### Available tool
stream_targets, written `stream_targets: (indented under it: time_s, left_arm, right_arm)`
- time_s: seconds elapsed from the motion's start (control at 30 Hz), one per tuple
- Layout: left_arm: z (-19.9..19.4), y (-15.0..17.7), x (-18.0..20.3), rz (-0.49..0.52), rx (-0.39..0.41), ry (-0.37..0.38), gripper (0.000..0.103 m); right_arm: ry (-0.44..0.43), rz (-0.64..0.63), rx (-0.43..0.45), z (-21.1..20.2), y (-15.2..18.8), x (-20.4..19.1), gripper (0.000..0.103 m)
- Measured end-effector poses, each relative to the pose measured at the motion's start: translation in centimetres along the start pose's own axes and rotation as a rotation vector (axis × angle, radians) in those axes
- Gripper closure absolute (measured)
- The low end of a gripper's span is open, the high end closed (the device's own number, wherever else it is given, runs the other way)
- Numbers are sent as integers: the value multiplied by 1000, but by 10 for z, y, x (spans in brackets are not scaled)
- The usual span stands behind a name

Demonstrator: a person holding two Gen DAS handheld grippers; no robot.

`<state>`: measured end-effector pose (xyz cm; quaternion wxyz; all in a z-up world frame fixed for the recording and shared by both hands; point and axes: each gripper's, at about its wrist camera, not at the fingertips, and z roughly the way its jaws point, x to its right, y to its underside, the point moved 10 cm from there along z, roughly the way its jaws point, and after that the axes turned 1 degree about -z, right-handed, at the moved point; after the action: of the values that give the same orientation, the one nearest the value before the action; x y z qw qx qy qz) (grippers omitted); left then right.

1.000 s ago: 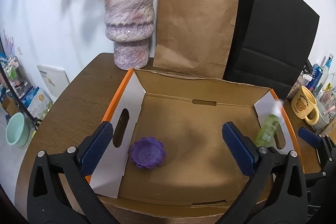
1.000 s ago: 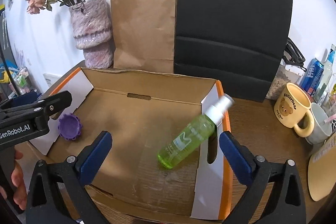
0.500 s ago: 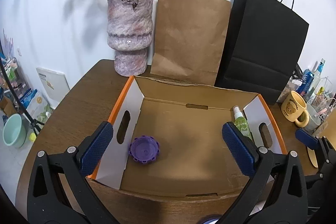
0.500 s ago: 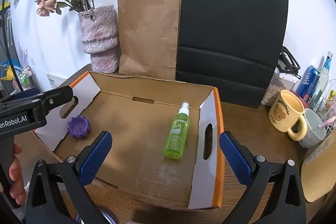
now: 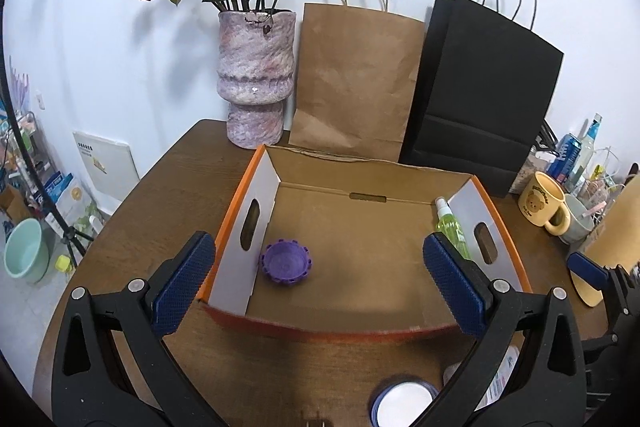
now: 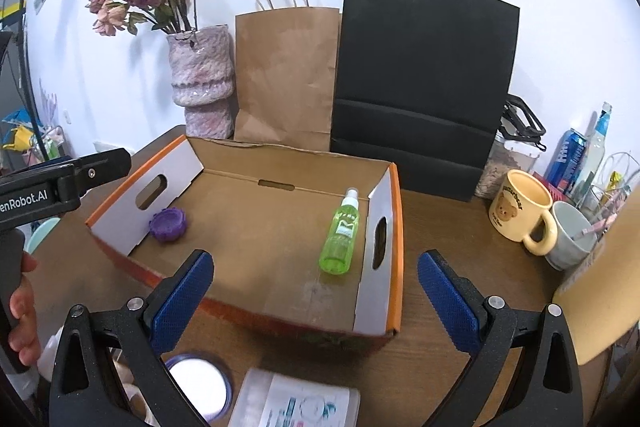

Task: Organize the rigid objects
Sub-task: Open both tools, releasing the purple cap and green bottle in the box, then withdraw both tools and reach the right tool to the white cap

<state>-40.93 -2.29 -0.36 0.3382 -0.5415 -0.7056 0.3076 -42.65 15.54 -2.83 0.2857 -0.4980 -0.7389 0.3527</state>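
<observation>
A brown wooden worktop (image 5: 152, 195) fills the lower half of both views, with an open cardboard box (image 5: 360, 331) with orange edges near the centre of each frame. Inside the box, a purple ridged lid (image 5: 286, 261) lies on the floor beside the white left flap, and a green spray bottle (image 6: 341, 233) lies flat just beside the white right flap, its white nozzle pointing toward the back wall. The two are well apart.

The left tool (image 5: 316, 281) sits at the bottom of its view, blue-padded fingers spread wide and holding nothing, in front of the box. The right tool (image 6: 314, 301) is likewise spread wide and empty at the bottom of its view. A person's hand (image 6: 22, 311) grips a handle at the left edge of the right view.

Behind the box, in the upper half, stand a mottled pink vase (image 5: 256, 75) of dried roses, a brown paper bag (image 5: 356, 79) and a black paper bag (image 5: 484, 87). A yellow bear mug (image 6: 520, 213) stands at right. A round white-topped tin (image 6: 200, 385) lies near the bottom edge.
</observation>
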Motion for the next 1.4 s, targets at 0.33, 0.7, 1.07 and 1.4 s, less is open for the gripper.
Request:
stream_targets:
  time_s: [0.33,0.7,1.07,1.4]
  left_arm:
    - [-38,18,2,25,17,14,0]
    - [-85,46,-13,47,29,18,0]
    - [-123,85,-33,73,17,18,0]
    - [-131,134,-49,86,-53,10,0]
  right_arm:
    - [9,12,16,-40,20,-4,0]
    - [9,8,26,-88,57,-21,0]
    - [10,2,-5,-124,105,-40,0]
    - [3,7,-26,-150,141,-55,0]
